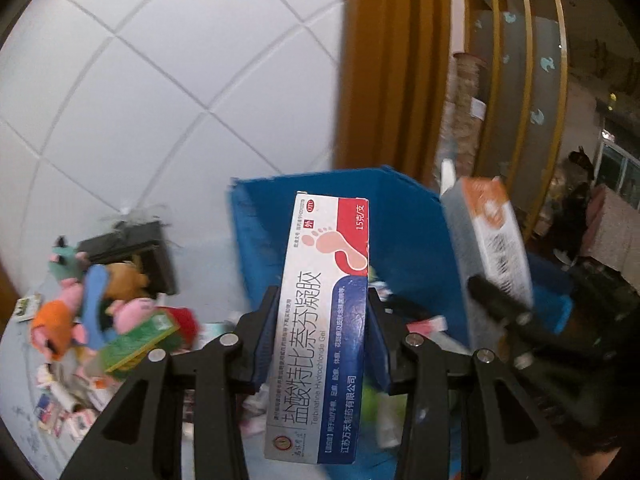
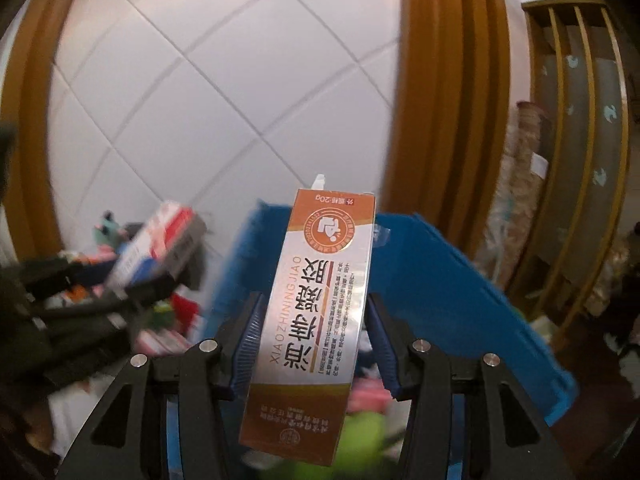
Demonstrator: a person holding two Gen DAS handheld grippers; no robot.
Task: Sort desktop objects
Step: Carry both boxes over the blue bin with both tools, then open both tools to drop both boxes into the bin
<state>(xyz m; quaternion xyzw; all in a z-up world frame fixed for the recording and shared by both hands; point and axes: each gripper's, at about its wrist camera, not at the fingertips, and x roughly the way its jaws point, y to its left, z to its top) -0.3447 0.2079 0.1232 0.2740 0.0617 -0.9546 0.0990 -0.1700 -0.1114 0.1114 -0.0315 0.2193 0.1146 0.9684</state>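
Observation:
My left gripper [image 1: 322,320] is shut on a white, red and blue medicine box with a footprint picture [image 1: 320,320], held lengthwise above the table. My right gripper [image 2: 314,328] is shut on an orange and silver ointment box [image 2: 316,320]. Each gripper shows in the other's view: the right one with its orange box [image 1: 492,240] at the right, the left one with its red and blue box [image 2: 160,244] at the left, both blurred. A blue bin [image 1: 272,232] stands just beyond both boxes, with small packets lying inside it.
Plush toys [image 1: 80,300], a green box [image 1: 136,344] and small packets [image 1: 60,408] lie heaped on the white table at the left. A black box [image 1: 136,248] stands behind them. A white tiled wall [image 2: 200,100], a wooden frame [image 1: 392,60] and a slatted door [image 1: 520,80] rise behind.

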